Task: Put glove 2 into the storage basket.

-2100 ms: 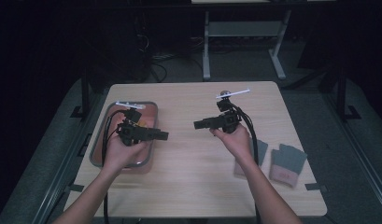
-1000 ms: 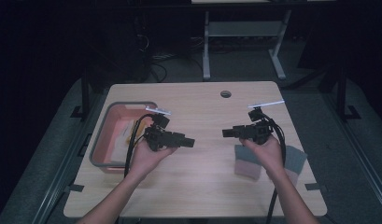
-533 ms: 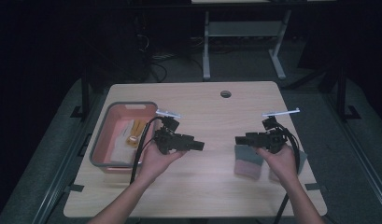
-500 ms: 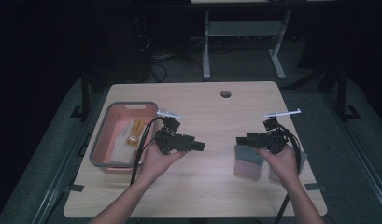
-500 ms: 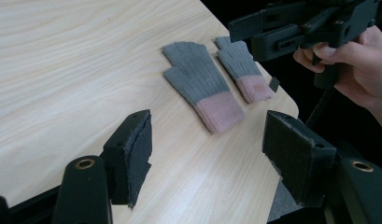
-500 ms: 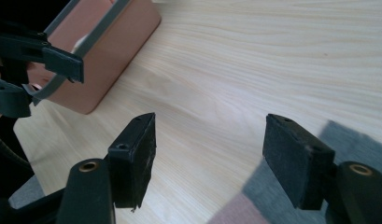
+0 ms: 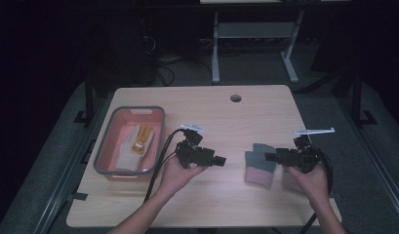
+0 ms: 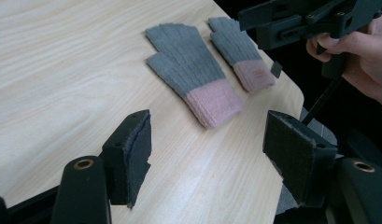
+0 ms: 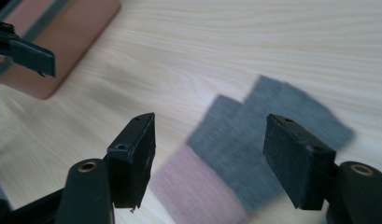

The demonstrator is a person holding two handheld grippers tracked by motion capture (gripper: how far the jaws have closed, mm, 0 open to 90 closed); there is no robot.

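Two grey knit gloves with pink cuffs lie side by side near the table's right edge. The left glove (image 7: 258,166) (image 8: 191,70) (image 9: 254,135) lies flat, cuff toward the person. The right glove (image 8: 240,51) is mostly under the person's hand in the high view. My right gripper (image 7: 268,157) (image 9: 209,135) hovers open just above the left glove, jaws wide apart and holding nothing. My left gripper (image 7: 220,160) (image 8: 209,133) is open too, at mid-table, pointing at the gloves from a short way off. The right gripper (image 8: 291,18) shows at the top of the left gripper view.
A pink bin (image 7: 103,156) (image 9: 62,37) with a grey rim stands at the table's left, holding a pale glove with yellow parts (image 7: 137,139). A cable hole (image 7: 235,98) sits near the far edge. Bare wood lies between the bin and the gloves.
The left gripper has moved from over the bin to mid-table. The right gripper has swung from the table's middle to the right and come down over the gloves.
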